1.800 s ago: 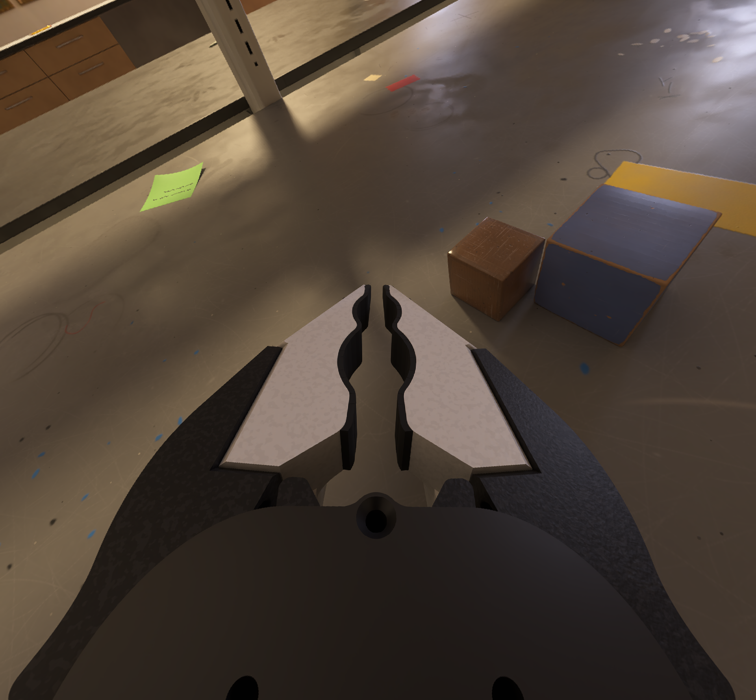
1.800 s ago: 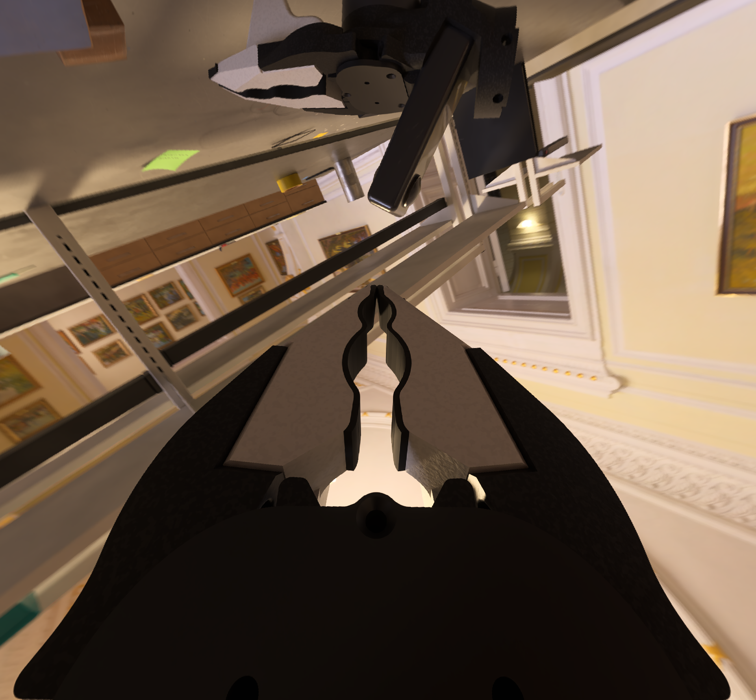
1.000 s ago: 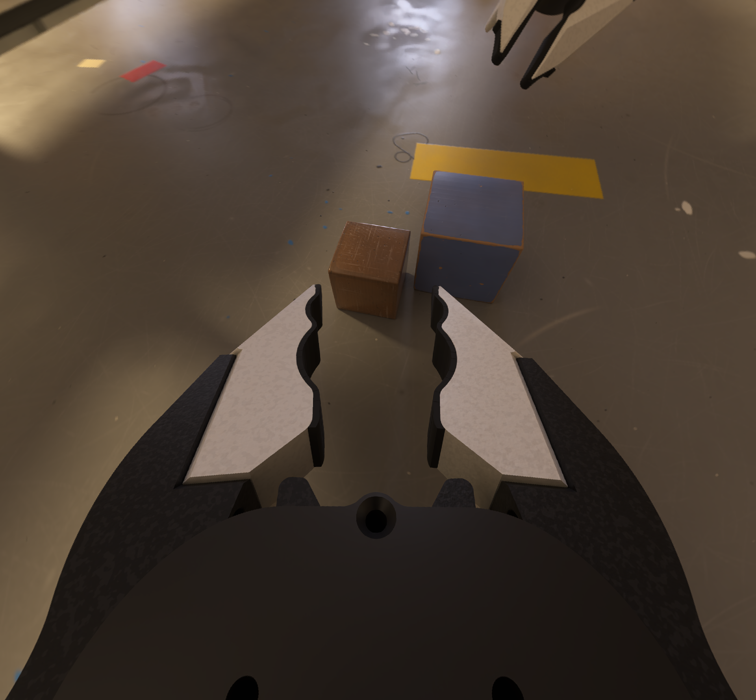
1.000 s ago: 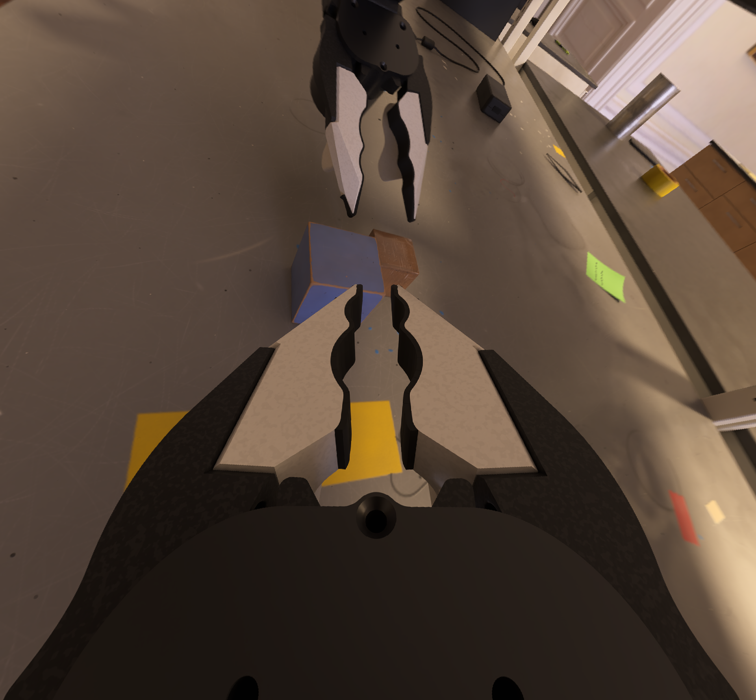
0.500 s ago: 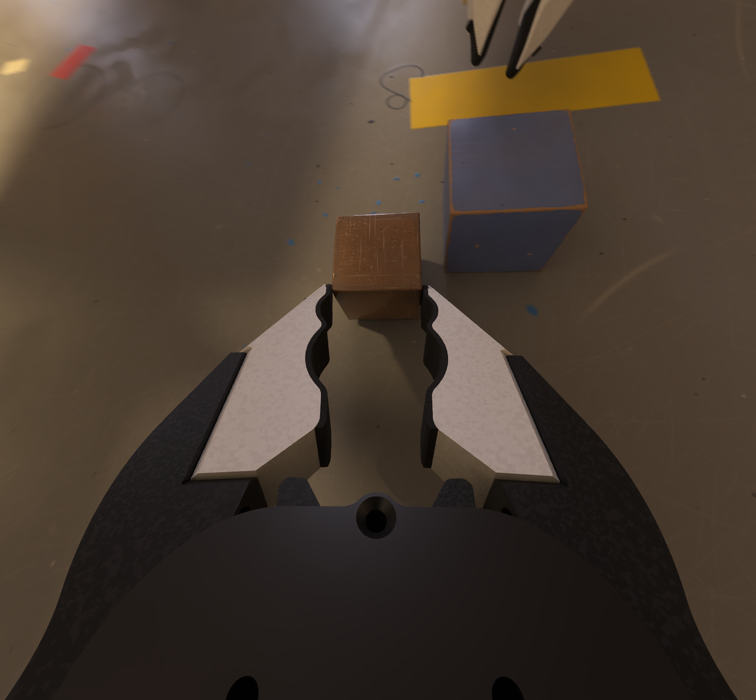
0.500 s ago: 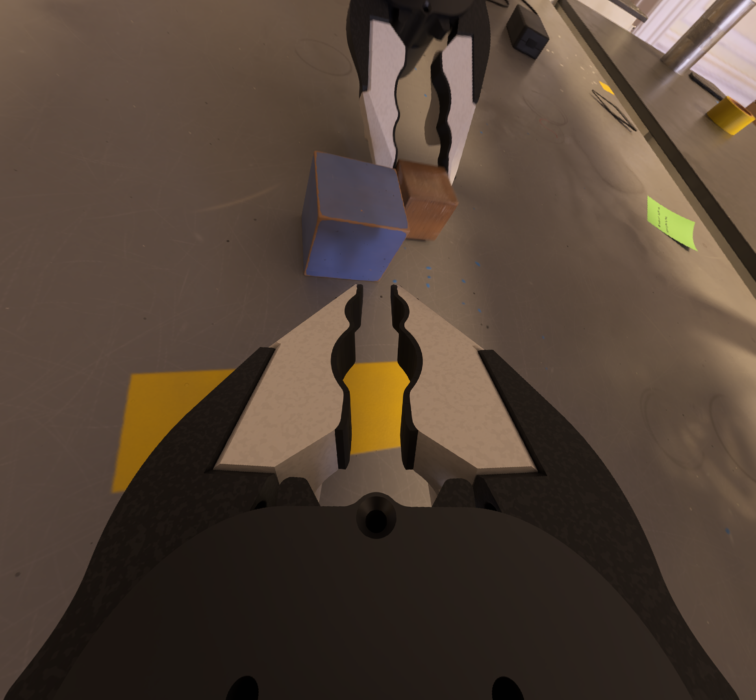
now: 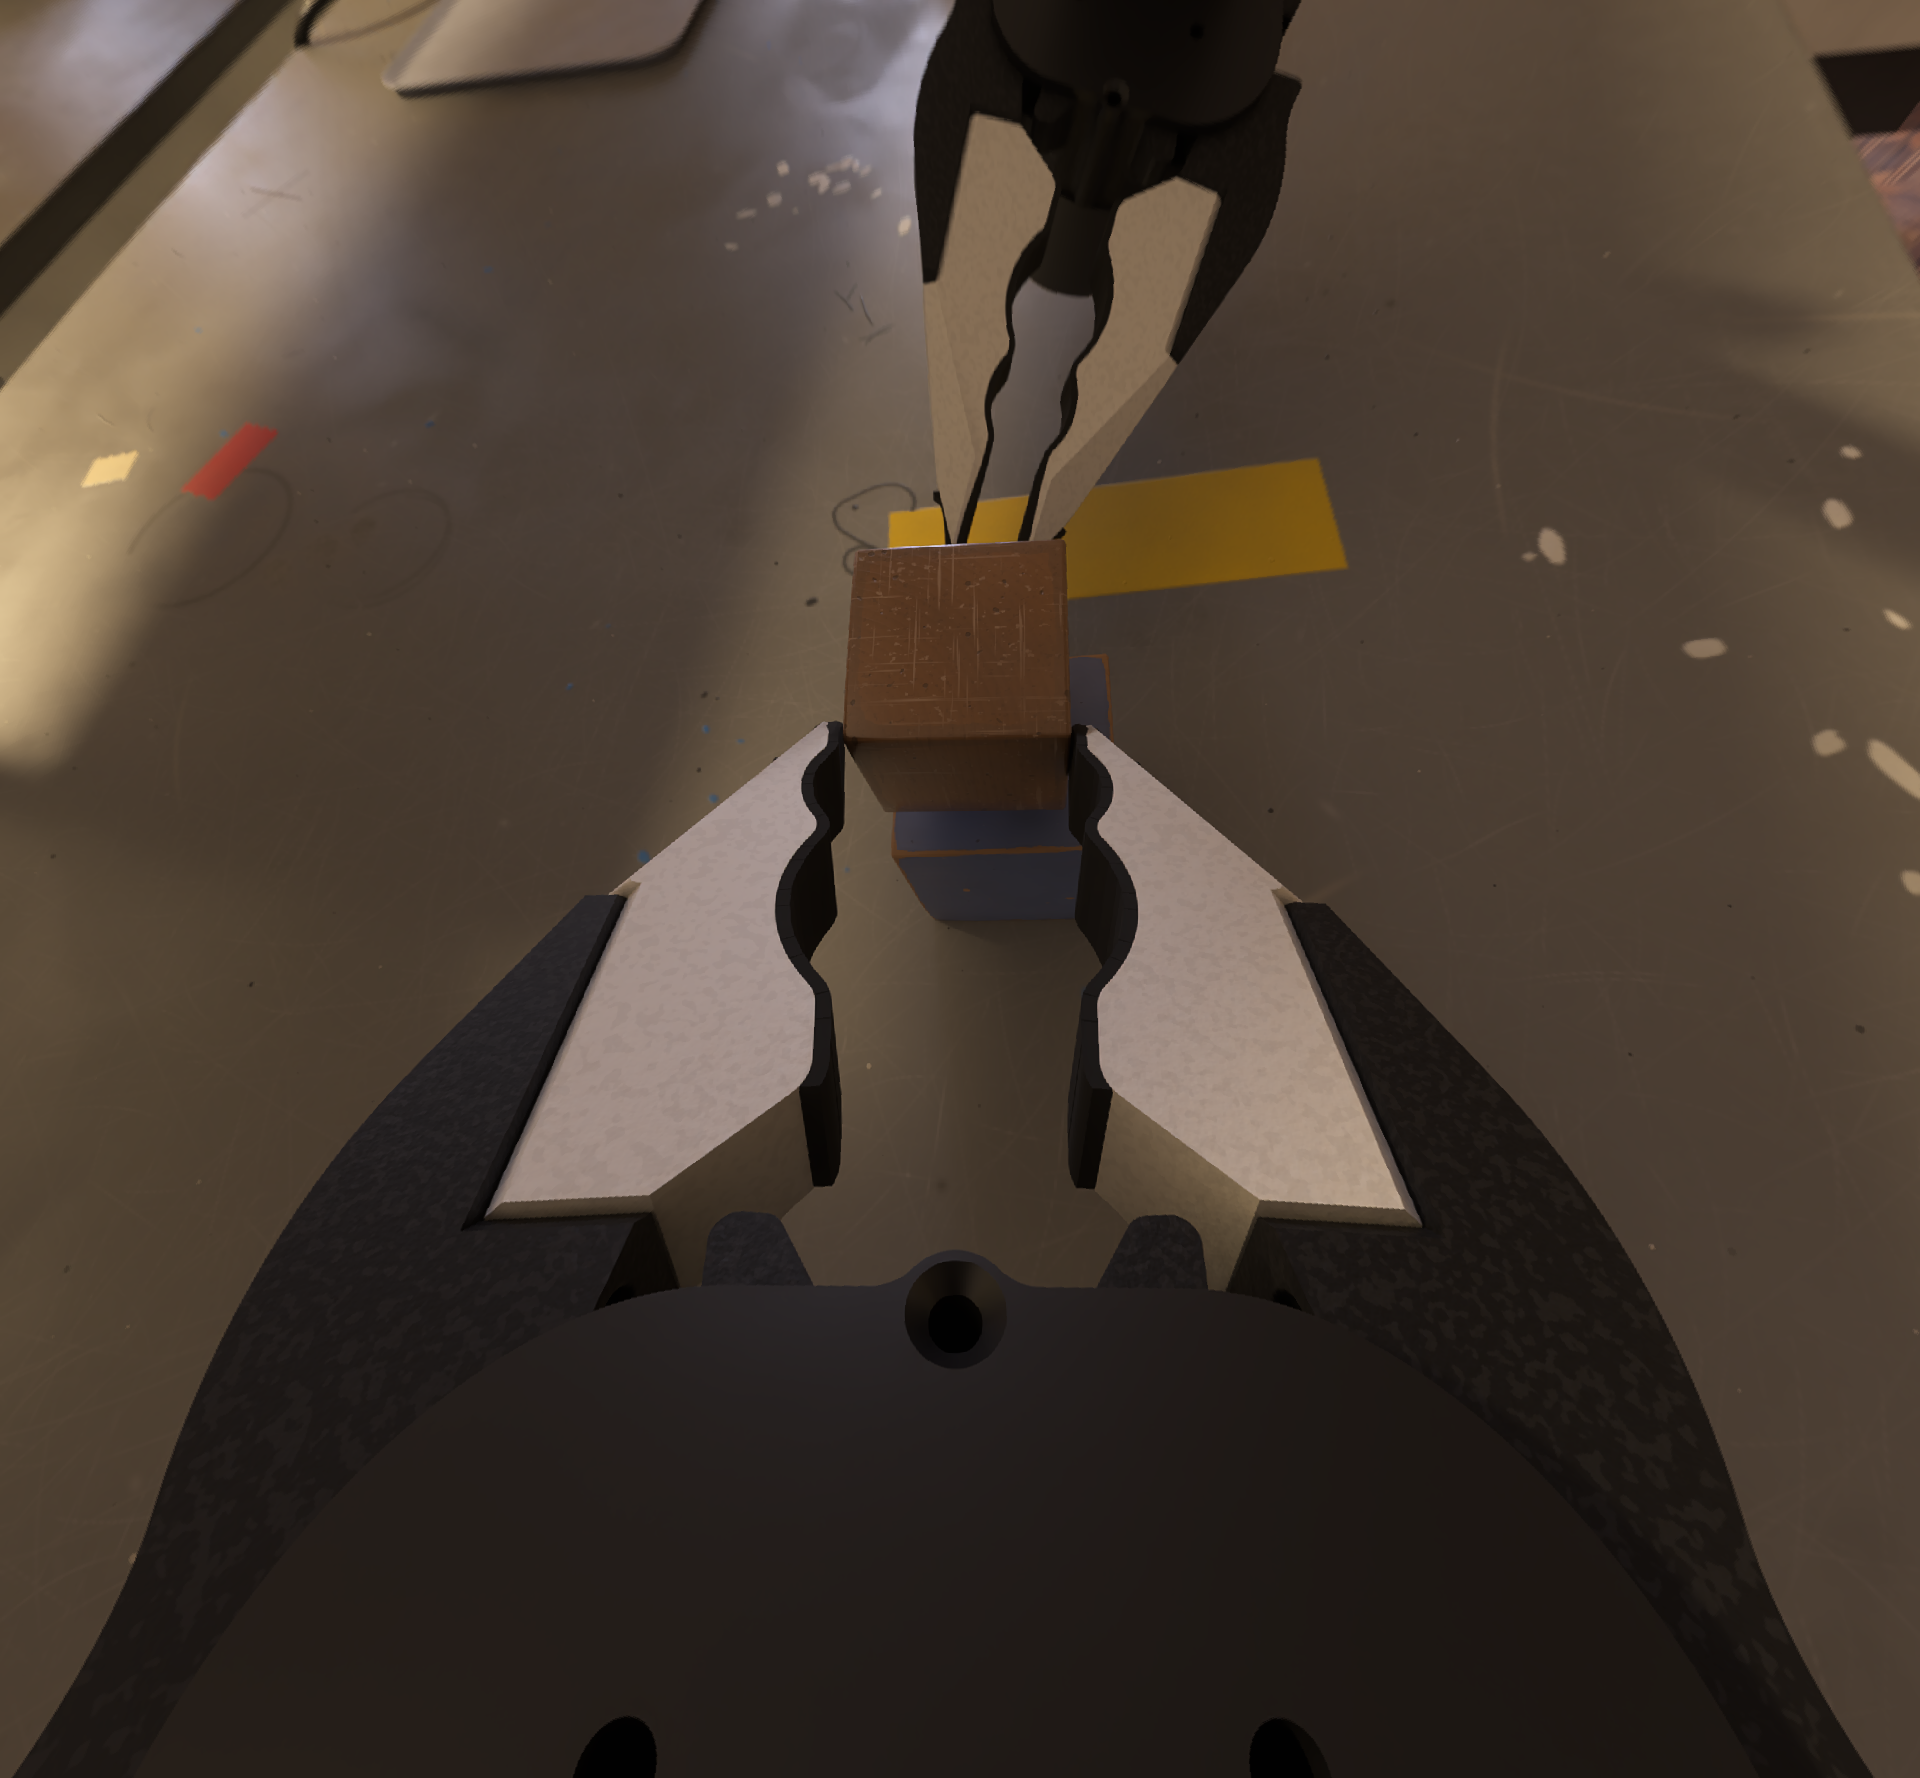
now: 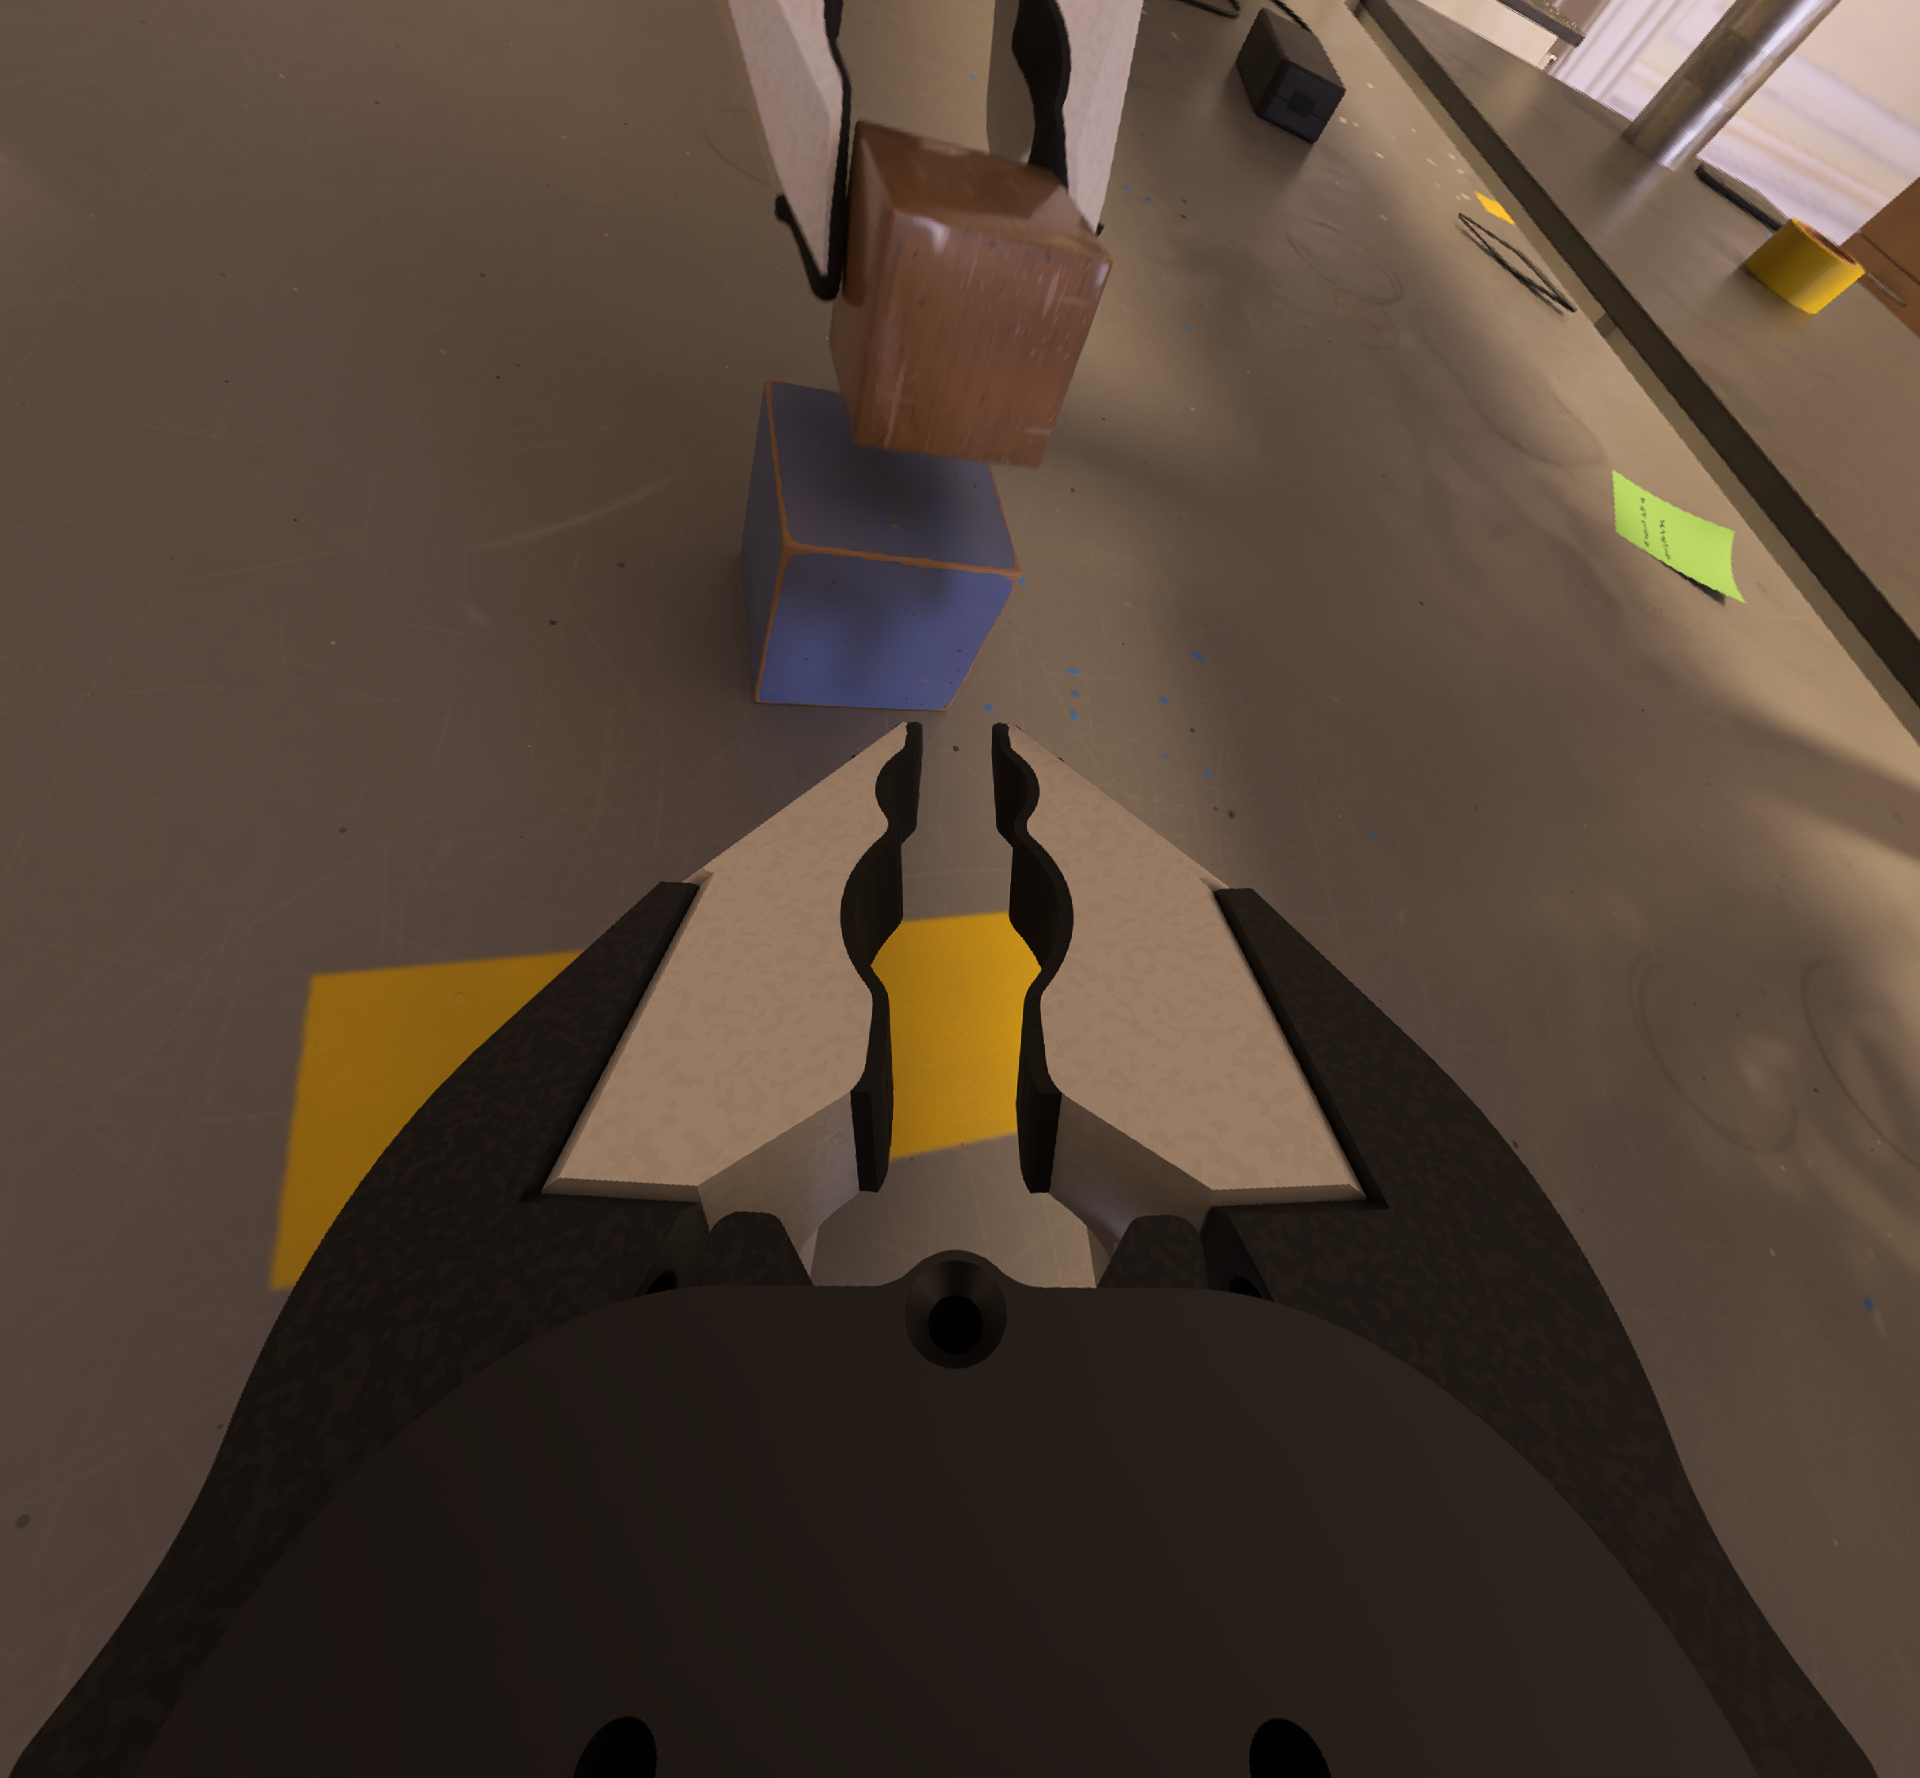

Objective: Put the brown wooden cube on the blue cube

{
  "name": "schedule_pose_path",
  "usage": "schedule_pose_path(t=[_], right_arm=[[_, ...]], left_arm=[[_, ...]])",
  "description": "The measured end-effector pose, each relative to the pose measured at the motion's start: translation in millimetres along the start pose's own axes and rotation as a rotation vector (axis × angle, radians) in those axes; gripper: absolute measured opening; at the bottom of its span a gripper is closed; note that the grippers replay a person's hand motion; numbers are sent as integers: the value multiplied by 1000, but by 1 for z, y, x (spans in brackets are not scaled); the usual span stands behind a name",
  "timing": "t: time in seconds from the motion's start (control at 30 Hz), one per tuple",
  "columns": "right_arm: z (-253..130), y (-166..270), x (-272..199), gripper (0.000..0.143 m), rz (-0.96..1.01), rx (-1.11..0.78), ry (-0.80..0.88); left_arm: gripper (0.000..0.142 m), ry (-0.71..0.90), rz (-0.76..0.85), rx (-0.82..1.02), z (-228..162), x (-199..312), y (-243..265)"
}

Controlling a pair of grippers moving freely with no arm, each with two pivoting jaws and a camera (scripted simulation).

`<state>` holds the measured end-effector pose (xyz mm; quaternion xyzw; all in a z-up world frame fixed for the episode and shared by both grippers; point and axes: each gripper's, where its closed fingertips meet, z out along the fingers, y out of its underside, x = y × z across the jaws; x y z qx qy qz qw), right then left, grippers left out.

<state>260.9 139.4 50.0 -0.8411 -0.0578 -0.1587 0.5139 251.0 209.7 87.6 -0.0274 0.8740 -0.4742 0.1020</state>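
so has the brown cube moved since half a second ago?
Yes. The brown cube was beside the blue cube on the table; the left gripper now holds it raised above it.

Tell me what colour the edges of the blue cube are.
Orange-brown edges on the blue cube, clearest in the right wrist view.

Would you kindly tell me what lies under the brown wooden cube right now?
The blue cube sits beneath the brown wooden cube, which the left gripper holds in the air. The far part of the blue top is covered from both views.

Wooden cube (image 8: pixel 961 294) held in left gripper (image 7: pixel 956 752) above larger cube (image 8: pixel 873 565) on table (image 8: pixel 416 481); right gripper (image 8: pixel 954 741) just beside.
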Motion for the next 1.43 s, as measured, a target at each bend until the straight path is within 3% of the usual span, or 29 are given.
schedule_pose_path(t=[0.2, 0.87, 1.1, 1.27, 1.43], right_arm=[[0, 1, 0, 13, -2, -5, 3], [2, 2, -2, 13, -13, -21, -9], [2, 2, -2, 14, -10, -22, -10], [2, 2, -2, 14, -10, -24, -10], [2, 3, -1, 14, 0, -27, -8]], left_arm=[[43, 1, -8, -66, 10, 3, 7], [43, 21, -14, -40, 11, 7, 6], [63, 31, -23, 31, 1, 7, -1], [66, -55, -67, 186, -30, -16, -2], [60, -295, -183, 326, -52, -65, 24]])
